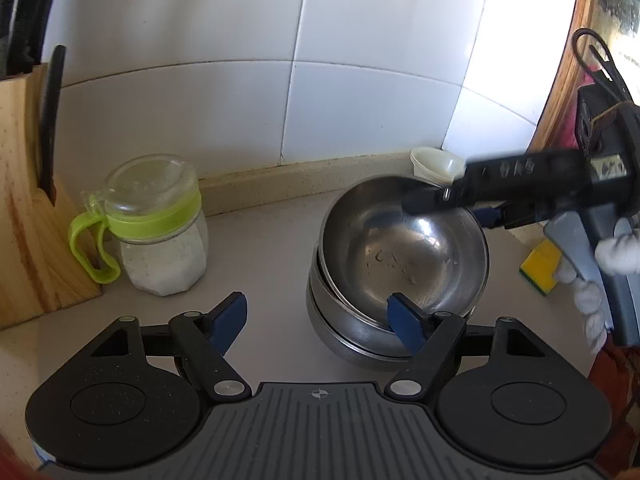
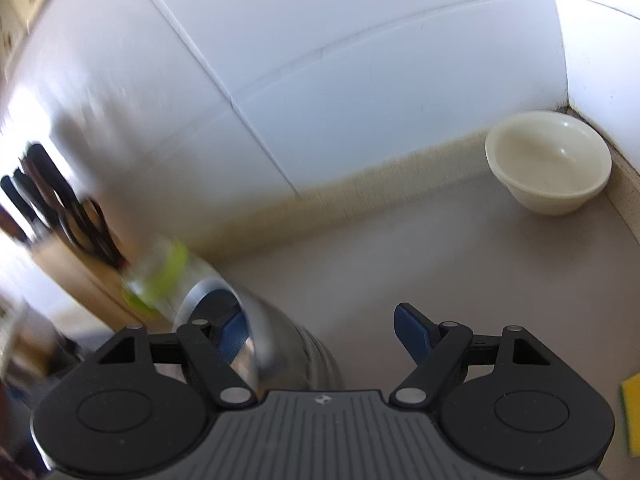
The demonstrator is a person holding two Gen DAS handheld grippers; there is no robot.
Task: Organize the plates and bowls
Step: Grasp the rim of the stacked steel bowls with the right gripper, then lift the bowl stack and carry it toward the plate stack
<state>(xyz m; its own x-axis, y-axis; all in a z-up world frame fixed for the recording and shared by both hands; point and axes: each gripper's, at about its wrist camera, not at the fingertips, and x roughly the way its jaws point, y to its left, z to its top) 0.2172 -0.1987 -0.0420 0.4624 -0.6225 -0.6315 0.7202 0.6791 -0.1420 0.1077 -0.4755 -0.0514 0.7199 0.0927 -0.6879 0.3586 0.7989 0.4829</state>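
the left wrist view shows the steel bowls point(image 1: 400, 264) stacked on the surface point(image 1: 260, 248), right of a green-lidded jar point(image 1: 156, 224) and a knife block point(image 1: 32, 200). the left gripper point(image 1: 320, 320) is open, its right finger over the near rim. the right wrist view, blurred, shows the right gripper point(image 2: 320, 330) open astride the far rim, and a cream bowl point(image 2: 548, 162) in the corner.
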